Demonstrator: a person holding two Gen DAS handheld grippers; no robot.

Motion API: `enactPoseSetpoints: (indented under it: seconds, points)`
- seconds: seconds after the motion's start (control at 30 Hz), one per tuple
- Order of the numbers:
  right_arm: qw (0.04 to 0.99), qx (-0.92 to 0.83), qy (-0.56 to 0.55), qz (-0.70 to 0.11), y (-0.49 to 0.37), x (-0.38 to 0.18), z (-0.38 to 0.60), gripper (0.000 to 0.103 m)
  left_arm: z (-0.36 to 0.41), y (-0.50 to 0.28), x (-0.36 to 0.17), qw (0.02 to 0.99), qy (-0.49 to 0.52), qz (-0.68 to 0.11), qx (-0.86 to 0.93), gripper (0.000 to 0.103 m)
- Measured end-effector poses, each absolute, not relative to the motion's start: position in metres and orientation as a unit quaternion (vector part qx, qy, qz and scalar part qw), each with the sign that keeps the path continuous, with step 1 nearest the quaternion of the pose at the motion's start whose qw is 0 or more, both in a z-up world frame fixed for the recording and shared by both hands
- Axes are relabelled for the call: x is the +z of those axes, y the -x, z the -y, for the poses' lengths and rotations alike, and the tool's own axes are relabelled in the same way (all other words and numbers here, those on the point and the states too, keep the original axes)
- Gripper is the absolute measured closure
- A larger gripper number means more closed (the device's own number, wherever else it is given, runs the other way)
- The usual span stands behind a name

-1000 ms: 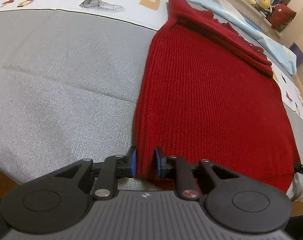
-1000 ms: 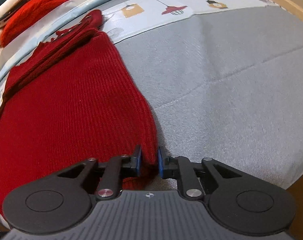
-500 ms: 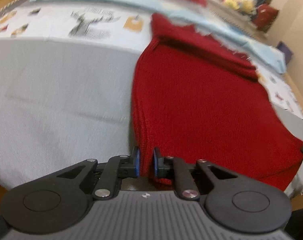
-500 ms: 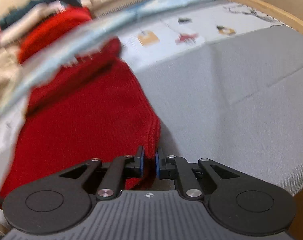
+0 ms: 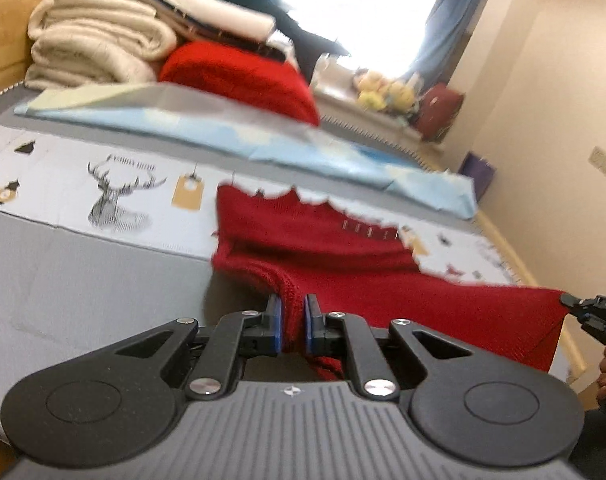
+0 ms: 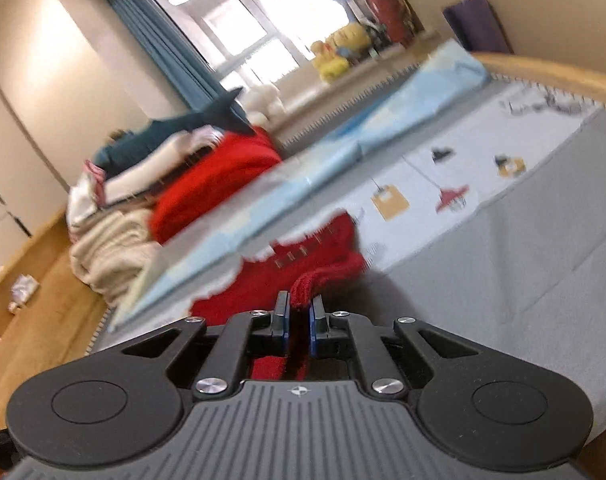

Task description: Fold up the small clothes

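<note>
Left gripper (image 5: 290,318) clamped on red knit sweater (image 5: 343,256) hem corner, right gripper (image 6: 299,320) closing, jaws pinching the opposite corner, hem lifted off grey bed (image 5: 63,280), collar end on the bed at 12 o'clock.

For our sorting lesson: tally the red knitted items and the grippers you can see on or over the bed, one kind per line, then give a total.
Red knits: 2, the sweater held up at its near edge and the folded knit in the pile behind.
Grippers: 2, the left gripper and the right gripper, both pinching the sweater.
Total: 4
</note>
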State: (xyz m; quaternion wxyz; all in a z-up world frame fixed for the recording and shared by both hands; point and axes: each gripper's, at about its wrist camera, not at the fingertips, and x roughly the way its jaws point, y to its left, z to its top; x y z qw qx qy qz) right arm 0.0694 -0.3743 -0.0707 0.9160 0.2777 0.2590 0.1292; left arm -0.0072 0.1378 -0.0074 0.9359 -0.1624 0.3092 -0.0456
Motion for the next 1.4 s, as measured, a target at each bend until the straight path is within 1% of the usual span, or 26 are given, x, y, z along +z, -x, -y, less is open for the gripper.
enactPoseSetpoints:
  seconds: [0.13,0.2,0.3,0.4,0.53,0.67,0.7,0.77,0.8,0.83,0.87,0.9,0.93,0.97,1.0,1.07,1.17,1.23,1.33,1.4]
  points:
    - [0.922,0.145,-0.279,-0.225,-0.028,-0.036,0.391,0.095,-0.153,0.05,0.03,0.933,0.202,-0.294,-0.054,0.093]
    - [0.926,0.149,-0.277,-0.207,-0.008,-0.025,0.397,0.095,-0.162,0.063,0.041,0.93,0.222,-0.287,-0.053,0.093]
    - [0.923,0.147,-0.289,-0.208,-0.004,-0.02,0.408,0.095,-0.179,0.053,0.041,0.922,0.246,-0.296,-0.043,0.092]
    - [0.922,0.131,-0.278,-0.234,-0.032,-0.033,0.405,0.096,-0.184,0.009,0.022,0.916,0.228,-0.331,-0.017,0.096]
    - [0.916,0.11,-0.242,-0.302,-0.105,-0.066,0.389,0.096,-0.184,-0.079,-0.016,0.906,0.183,-0.383,-0.003,0.096]
    - [0.905,0.088,-0.21,-0.359,-0.176,-0.101,0.375,0.095,-0.194,-0.147,-0.052,0.899,0.17,-0.402,-0.003,0.094]
    - [0.902,0.088,-0.205,-0.37,-0.19,-0.108,0.372,0.093,-0.196,-0.158,-0.058,0.898,0.168,-0.407,-0.013,0.092]
    - [0.909,0.065,-0.185,-0.369,-0.202,-0.119,0.367,0.091,-0.203,-0.167,-0.068,0.905,0.171,-0.39,-0.004,0.092]
    - [0.914,0.043,-0.176,-0.362,-0.202,-0.123,0.367,0.086,-0.209,-0.166,-0.076,0.909,0.179,-0.377,0.005,0.09]
    - [0.912,0.02,-0.191,-0.363,-0.201,-0.131,0.37,0.075,-0.214,-0.164,-0.085,0.906,0.195,-0.376,0.008,0.09]
    - [0.902,0.014,-0.218,-0.373,-0.201,-0.139,0.375,0.074,-0.22,-0.163,-0.097,0.894,0.217,-0.392,0.012,0.09]
    - [0.886,0.018,-0.247,-0.392,-0.201,-0.147,0.38,0.074,-0.226,-0.165,-0.11,0.871,0.243,-0.427,0.026,0.09]
    - [0.88,0.026,-0.261,-0.397,-0.2,-0.153,0.382,0.074,-0.231,-0.166,-0.118,0.86,0.267,-0.434,0.031,0.09]
    - [0.878,0.032,-0.257,-0.403,-0.2,-0.156,0.38,0.073,-0.235,-0.166,-0.125,0.853,0.288,-0.434,0.032,0.087]
    - [0.876,0.036,-0.243,-0.415,-0.201,-0.162,0.376,0.071,-0.236,-0.169,-0.131,0.847,0.296,-0.44,0.031,0.077]
    - [0.865,0.043,-0.212,-0.452,-0.207,-0.179,0.367,0.07,-0.235,-0.178,-0.143,0.838,0.289,-0.463,0.032,0.064]
    - [0.844,0.049,-0.21,-0.491,-0.216,-0.199,0.358,0.069,-0.232,-0.191,-0.158,0.824,0.287,-0.487,0.029,0.062]
    - [0.84,0.052,-0.221,-0.493,-0.22,-0.204,0.354,0.065,-0.229,-0.198,-0.169,0.815,0.292,-0.5,0.024,0.061]
    - [0.833,0.046,-0.224,-0.504,-0.227,-0.211,0.348,0.062,-0.221,-0.204,-0.18,0.808,0.288,-0.514,0.016,0.061]
    - [0.831,0.046,-0.223,-0.508,-0.232,-0.213,0.345,0.062,-0.216,-0.208,-0.185,0.805,0.28,-0.523,0.008,0.061]
